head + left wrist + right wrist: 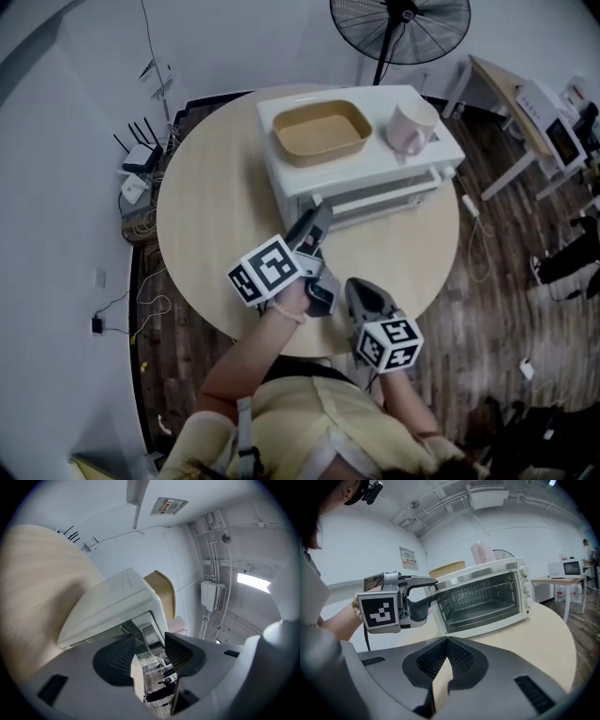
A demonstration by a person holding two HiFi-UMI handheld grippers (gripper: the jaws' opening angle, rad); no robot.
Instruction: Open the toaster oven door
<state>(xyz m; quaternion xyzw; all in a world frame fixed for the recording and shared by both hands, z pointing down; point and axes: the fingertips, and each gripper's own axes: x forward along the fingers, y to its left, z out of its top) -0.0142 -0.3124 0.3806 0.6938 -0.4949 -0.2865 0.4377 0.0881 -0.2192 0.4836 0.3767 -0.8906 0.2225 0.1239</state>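
Observation:
A white toaster oven [375,178] stands on the far half of a round table [216,216], its glass door [480,603] closed. On its top rest a tan tray [321,132] and a pink mug [410,127]. My left gripper [314,220] is at the door's upper left corner and stands open, with the left end of the door handle [478,579] between its fingers [423,581]. In the left gripper view the oven [112,606] fills the middle, just beyond the left gripper [150,651]. My right gripper [446,641] is shut and holds nothing, low over the table's near edge [361,291].
A standing fan [398,28] rises behind the table. A side table with a small microwave [548,122] is at the right. A router [141,155] and cables lie on the floor at the left. Bare tabletop lies left of the oven.

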